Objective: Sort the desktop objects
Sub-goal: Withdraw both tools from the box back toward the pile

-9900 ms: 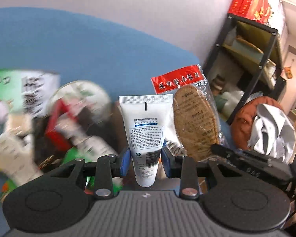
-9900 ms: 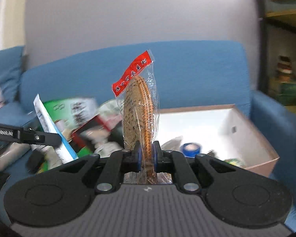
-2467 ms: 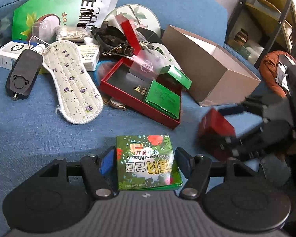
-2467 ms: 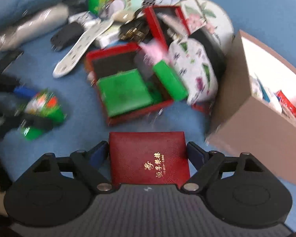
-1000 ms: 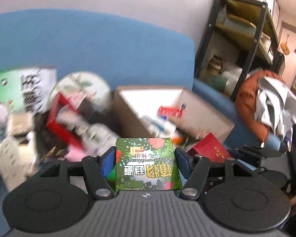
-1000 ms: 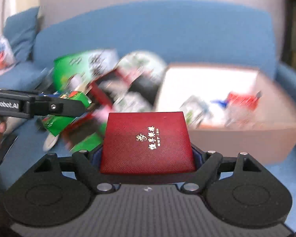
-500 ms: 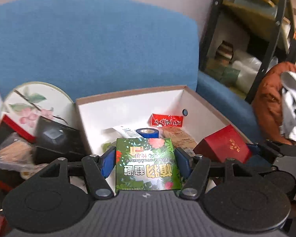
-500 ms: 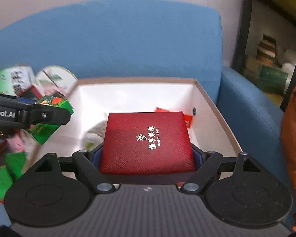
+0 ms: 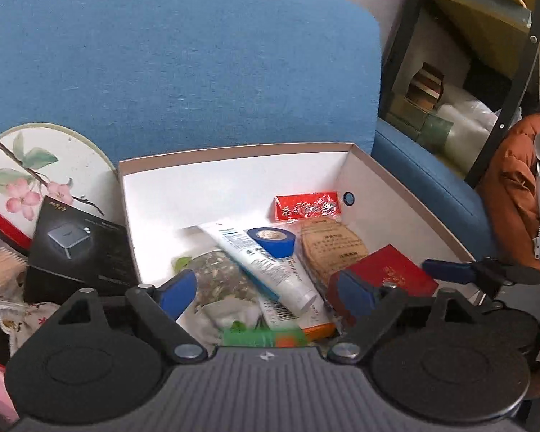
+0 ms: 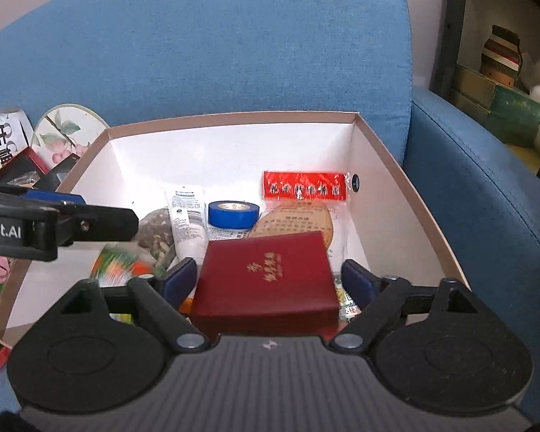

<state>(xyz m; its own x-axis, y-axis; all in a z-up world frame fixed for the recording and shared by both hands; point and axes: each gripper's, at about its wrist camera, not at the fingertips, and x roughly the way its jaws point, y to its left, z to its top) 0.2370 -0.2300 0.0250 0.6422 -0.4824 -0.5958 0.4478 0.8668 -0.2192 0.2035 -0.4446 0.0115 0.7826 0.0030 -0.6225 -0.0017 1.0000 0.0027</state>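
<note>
The cardboard box [image 10: 396,165], white inside, lies right under both grippers. My right gripper [image 10: 266,279] is opening over it. The dark red case [image 10: 266,270] sits tilted between its blue pads, with a gap on each side. My left gripper [image 9: 266,289] is opening too, with nothing between its pads. The green patterned box [image 9: 259,336] is a blur just below them, loose inside the cardboard box; in the right wrist view that green box [image 10: 120,262] shows beneath the left gripper [image 10: 72,223]. The red case [image 9: 388,273] also appears in the left wrist view.
Inside the cardboard box lie a white tube [image 9: 262,262], a blue tape roll [image 10: 232,214], a bagged insole with a red header [image 10: 302,187] and a packet of dried bits [image 9: 219,280]. A black carton [image 9: 79,252] and a flowered round tin [image 9: 36,180] stand to its left. A blue sofa back [image 10: 234,54] rises behind.
Both grippers' jaws have spread. The green box has slipped out of the left one and dropped into the cardboard box. The red case has come free of the right pads and tilted down.
</note>
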